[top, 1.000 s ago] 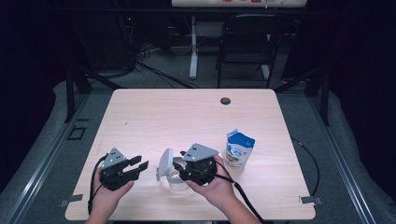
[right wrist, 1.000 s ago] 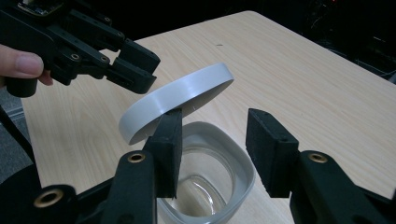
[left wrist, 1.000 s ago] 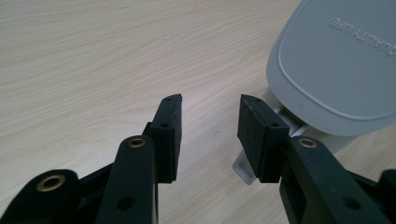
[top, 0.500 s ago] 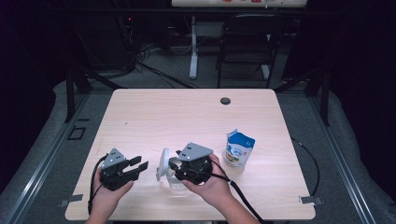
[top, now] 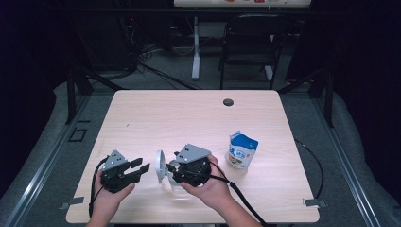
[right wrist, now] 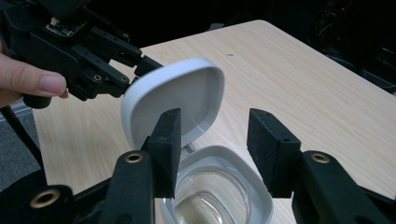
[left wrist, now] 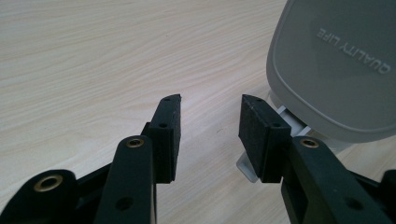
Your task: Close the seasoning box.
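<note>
A person sits at the near edge of the table (top: 156,113) with a gripper in each hand, both low over the front of it. Between them stands a clear jar (right wrist: 212,198) with a hinged white lid (top: 160,166) swung up on edge, so the mouth is open.

The left gripper (top: 137,166) points toward the jar from its left. Its jaws stand well apart with bare wood between them — nothing is held. In the left gripper view the lid's grey outer face (left wrist: 338,65) rises just beyond the right-hand jaw, lettering upside down, and the hinge sits close by that jaw; I cannot tell whether they touch. Those jaws have just been opening a little further.

The right gripper (top: 171,171) hovers over the jar, the hand wrapped around its body. In the right gripper view its jaws also stand apart, the jar's rim and open mouth lying below and between them, the pads pressing on nothing. The lid's pale inner side (right wrist: 175,100) stands upright past the left-hand jaw, and the left gripper (right wrist: 140,65) shows behind it, tips right at the lid's back edge.

Off to the right, well apart from the jar, a blue and white pouch (top: 242,150) stands upright.
</note>
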The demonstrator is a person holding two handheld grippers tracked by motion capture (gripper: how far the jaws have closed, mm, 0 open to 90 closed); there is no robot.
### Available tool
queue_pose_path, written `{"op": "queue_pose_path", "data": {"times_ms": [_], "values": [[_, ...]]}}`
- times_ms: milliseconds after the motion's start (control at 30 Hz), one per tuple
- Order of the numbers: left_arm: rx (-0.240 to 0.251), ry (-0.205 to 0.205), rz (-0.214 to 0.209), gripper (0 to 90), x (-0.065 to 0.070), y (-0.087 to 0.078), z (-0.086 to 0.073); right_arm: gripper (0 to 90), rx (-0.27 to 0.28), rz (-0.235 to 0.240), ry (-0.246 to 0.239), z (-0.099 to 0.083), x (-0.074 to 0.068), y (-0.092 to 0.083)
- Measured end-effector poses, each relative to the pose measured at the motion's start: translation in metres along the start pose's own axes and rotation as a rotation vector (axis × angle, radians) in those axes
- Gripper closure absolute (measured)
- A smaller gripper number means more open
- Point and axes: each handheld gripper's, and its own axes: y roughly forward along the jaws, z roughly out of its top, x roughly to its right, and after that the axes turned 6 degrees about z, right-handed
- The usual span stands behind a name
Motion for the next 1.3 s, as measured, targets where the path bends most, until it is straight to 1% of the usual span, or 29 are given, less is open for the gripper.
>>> {"op": "queue_pose_path", "data": {"times_ms": [67,167,233,267,333,467,600,733,800,933,1100,1300], "values": [[0.009,-0.005,0.001,59.3,0.000,0.001,-0.001,54.9,0.003,-0.001,-0.001,0.000,-0.001,-0.001],[0.004,-0.010,-0.002,58.9,0.000,0.002,-0.001,54.4,0.003,-0.005,-0.007,0.000,-0.001,-0.003],[-0.005,-0.005,-0.006,59.1,0.000,0.002,-0.001,54.2,0.008,-0.010,-0.002,-0.001,0.000,-0.004],[-0.017,0.006,-0.007,59.7,0.000,0.001,-0.001,54.2,0.006,-0.023,0.000,-0.001,0.000,-0.004],[-0.024,0.009,-0.009,61.1,0.000,0.001,-0.001,54.2,0.004,-0.037,0.006,-0.003,0.003,-0.007],[-0.018,0.005,-0.010,61.3,0.000,0.002,-0.001,54.3,0.014,-0.064,0.017,-0.006,0.007,-0.015],[-0.012,0.010,-0.004,60.9,0.000,0.001,-0.001,54.4,0.022,-0.074,0.029,-0.011,0.012,-0.022],[-0.017,0.006,0.006,60.9,0.000,0.001,-0.001,54.5,0.022,-0.074,0.045,-0.016,0.016,-0.029],[-0.010,0.006,0.007,61.0,-0.001,0.002,-0.002,54.5,0.026,-0.073,0.057,-0.019,0.018,-0.031],[-0.007,-0.003,0.007,60.9,-0.002,0.002,-0.002,54.5,0.025,-0.065,0.063,-0.024,0.020,-0.036],[-0.001,-0.007,0.011,60.5,-0.003,0.001,-0.002,54.5,0.038,-0.086,0.100,-0.037,0.027,-0.048],[-0.002,-0.006,0.012,59.8,-0.004,0.000,-0.001,54.6,0.049,-0.105,0.124,-0.046,0.034,-0.060]]}}
